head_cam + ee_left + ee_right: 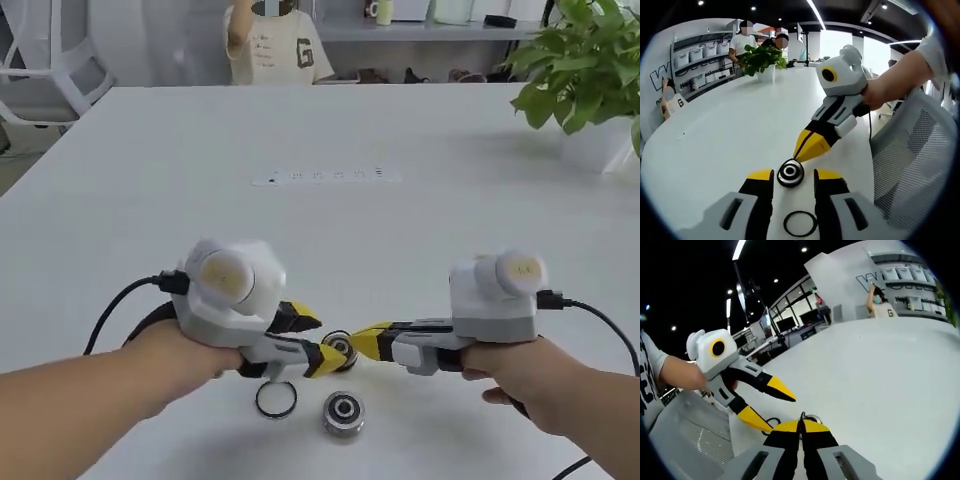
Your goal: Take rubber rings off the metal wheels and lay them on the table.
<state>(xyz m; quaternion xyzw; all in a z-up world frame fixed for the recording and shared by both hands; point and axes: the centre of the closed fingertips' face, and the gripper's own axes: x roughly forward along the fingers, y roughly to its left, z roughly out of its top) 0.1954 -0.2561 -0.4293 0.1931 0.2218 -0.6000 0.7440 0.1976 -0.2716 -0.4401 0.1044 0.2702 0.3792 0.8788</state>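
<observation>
Counter (420,200) surface: white, matt and wide. The two hand-held tools meet near its front edge with their tips facing each other.

Left tool (314,340): grey body, black jaws, yellow tips. The jaws stand wide apart. In the left gripper view, the small metal wheel with a dark outer band (790,173) sits just beyond the tips, in line with the gap between them. Its flat face is turned toward the camera. The wheel lies closer to one jaw than to the other, and contact with either jaw cannot be confirmed. It also cannot be told whether this wheel rests on the counter or is clear of it.

Right tool (362,340): same build as the left. The jaws are closed together, and the yellow tips form a single point. In the left gripper view, that point touches the upper rim of the wheel. It cannot be told whether any rubber is pinched between the tips.

Loose items on the counter, head view, both nearer the person than the tools:
- Thin black rubber ring (276,399), lying flat below the left tool.
- Second metal wheel with a bare silver rim and dark centre (343,413), lying flat just to the right of the ring and not touching it.

Surroundings: a flush socket strip (325,176) is set in the middle of the counter. A green potted plant (580,70) stands at the far right corner. A person in a pale printed shirt (275,45) is at the far end.
</observation>
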